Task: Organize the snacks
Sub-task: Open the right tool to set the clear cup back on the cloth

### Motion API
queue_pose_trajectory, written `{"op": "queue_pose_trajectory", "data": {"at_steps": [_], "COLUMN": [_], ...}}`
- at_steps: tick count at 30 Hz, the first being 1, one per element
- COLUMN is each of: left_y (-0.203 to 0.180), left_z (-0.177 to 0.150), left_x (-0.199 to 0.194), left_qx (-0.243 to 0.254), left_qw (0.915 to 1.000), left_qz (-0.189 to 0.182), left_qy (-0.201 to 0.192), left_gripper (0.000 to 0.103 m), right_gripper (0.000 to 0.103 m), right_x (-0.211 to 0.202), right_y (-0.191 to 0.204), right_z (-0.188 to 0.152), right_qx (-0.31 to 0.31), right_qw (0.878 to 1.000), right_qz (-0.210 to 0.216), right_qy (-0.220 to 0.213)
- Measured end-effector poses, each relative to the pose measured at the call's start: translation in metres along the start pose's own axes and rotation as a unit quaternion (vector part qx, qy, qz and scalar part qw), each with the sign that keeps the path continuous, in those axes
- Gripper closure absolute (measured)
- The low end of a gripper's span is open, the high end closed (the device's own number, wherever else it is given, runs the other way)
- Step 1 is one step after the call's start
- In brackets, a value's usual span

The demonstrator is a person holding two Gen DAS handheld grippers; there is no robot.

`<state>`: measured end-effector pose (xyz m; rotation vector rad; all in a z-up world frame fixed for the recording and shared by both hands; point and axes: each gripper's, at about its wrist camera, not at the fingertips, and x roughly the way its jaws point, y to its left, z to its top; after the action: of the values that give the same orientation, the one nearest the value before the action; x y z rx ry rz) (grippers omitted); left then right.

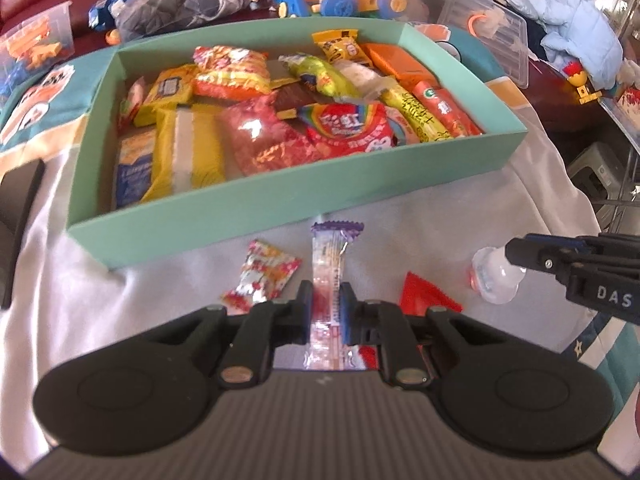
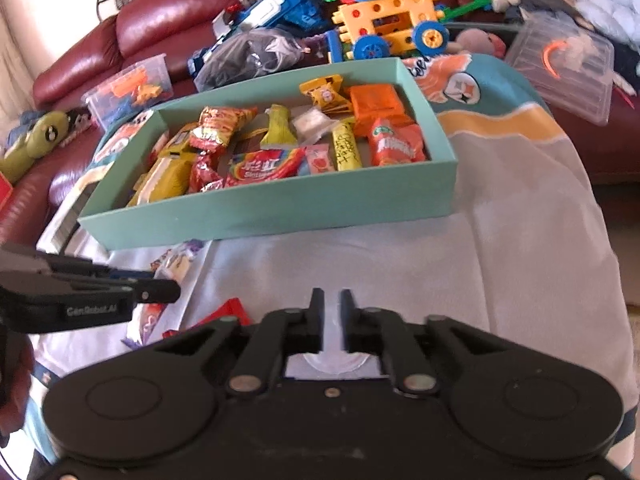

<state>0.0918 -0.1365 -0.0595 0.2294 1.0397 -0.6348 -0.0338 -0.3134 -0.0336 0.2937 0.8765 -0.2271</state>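
The left gripper (image 1: 325, 304), at the bottom centre of the left wrist view, is clenched on a long clear snack stick with a purple end (image 1: 329, 276), which points up the frame toward the near wall of the teal box (image 1: 240, 224). White letters "DAS" show on the right gripper (image 1: 520, 254), which reaches in from the right edge over a small clear jelly cup (image 1: 490, 280). In the right wrist view that clear cup (image 2: 331, 320) sits between the narrowly parted fingers; whether the pads press it I cannot tell. The left gripper's side there reads roughly "GenRobot.AI". In the box, a rainbow candy bag (image 1: 344, 128) bears Chinese characters; other print is too blurred to read. A red-and-white wrapped candy (image 1: 262, 276) and a red wrapper (image 1: 426, 296) lie on the pale cloth (image 1: 440, 216).
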Motion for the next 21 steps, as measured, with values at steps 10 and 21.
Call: {"op": "queue_pose_trajectory", "data": {"at_steps": [10,21], "left_y": [0.020,0.021], "left_z": [-0.016,-0.019], "left_x": [0.001,-0.006], "left_qx": [-0.022,-0.010], "left_qw": [0.9996,0.9999], "left_qz": [-0.005,0.013], "left_qy": [0.016,0.001], "left_gripper": [0.089,0.090], "right_gripper": [0.053,0.051], "right_x": [0.015,-0.002], "right_y": [0.000,0.022], "right_z": [-0.019,-0.004], "right_qx": [-0.010,-0.035], "right_qw": [1.000,0.999], "right_qz": [-0.016,-0.001], "right_qy": [0.024,-0.011]}}
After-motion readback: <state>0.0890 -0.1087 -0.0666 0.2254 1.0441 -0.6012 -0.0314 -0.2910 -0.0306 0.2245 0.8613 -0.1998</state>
